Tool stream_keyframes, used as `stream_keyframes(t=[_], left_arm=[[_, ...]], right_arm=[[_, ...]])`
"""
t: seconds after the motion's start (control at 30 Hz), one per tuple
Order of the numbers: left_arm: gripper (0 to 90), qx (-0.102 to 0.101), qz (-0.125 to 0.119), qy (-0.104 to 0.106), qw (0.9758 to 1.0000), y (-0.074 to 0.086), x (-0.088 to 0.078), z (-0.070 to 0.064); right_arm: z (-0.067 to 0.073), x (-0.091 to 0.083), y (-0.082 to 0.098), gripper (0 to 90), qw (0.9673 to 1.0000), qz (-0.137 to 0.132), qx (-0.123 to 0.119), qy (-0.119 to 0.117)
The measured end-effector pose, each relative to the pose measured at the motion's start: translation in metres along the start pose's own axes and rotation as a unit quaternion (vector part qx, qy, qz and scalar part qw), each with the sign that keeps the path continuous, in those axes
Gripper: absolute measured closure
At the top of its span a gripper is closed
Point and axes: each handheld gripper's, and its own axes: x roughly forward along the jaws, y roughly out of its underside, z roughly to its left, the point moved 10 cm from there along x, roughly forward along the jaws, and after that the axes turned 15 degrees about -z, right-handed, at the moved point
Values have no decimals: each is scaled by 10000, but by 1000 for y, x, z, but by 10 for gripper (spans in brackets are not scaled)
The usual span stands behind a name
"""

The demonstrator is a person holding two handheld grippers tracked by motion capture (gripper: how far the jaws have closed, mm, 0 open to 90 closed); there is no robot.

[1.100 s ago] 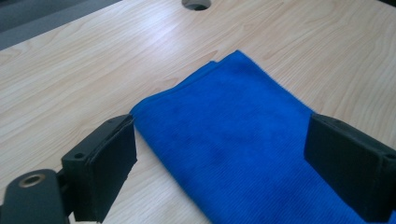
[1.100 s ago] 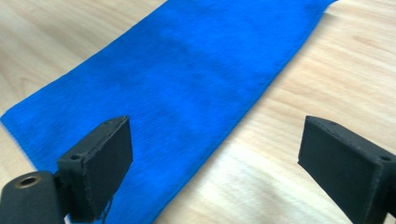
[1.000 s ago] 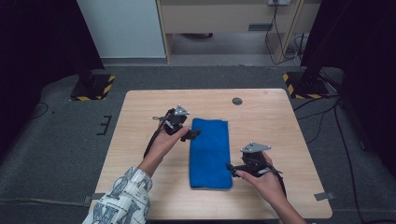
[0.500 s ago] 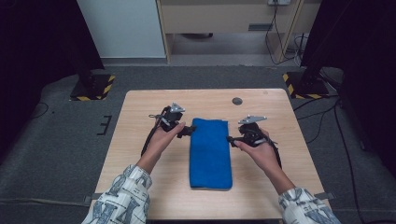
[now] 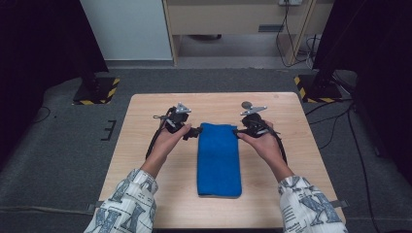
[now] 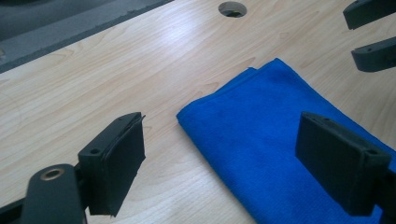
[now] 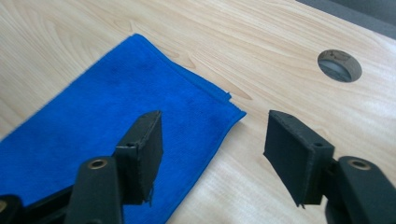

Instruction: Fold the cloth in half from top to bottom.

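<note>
A folded blue cloth [image 5: 219, 159] lay lengthwise down the middle of the pale wooden table [image 5: 145, 170], nothing resting on it or crowding it. The only other feature was a round cable hole [image 5: 247, 104] near the table's far edge, well apart from the cloth. The left gripper [image 5: 196, 131] sat at the cloth's far left corner, the right gripper [image 5: 236, 131] at its far right corner. From above, the jaws were too small to read. The left gripper view showed its jaws spread wide over the soft, nappy corner [image 6: 261, 130], gripping nothing. The right gripper view showed its jaws, just closing somewhat, still apart astride the other corner [image 7: 219, 105], pads clear of the fabric.
</note>
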Motion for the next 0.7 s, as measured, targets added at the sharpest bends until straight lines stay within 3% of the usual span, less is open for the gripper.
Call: stream_keyframes(t=[0.13, 0.23, 0.37, 0.43, 0.7], left_arm=[[156, -69, 24, -80, 9999, 1, 0, 7], [169, -137, 57, -11, 9999, 1, 0, 9], [206, -28, 125, -16, 9999, 4, 2, 13], [217, -76, 66, -42, 9999, 4, 5, 14], [218, -78, 224, -63, 9997, 16, 18, 17]], right_arm=[[-4, 13, -2, 419, 9999, 90, -93, 71], [-8, 20, -3, 457, 9999, 115, -67, 57], [-13, 29, -3, 519, 9999, 130, -56, 22], [-16, 34, -4, 546, 10000, 94, 1, 27], [-16, 50, -11, 644, 9996, 168, -200, -92]])
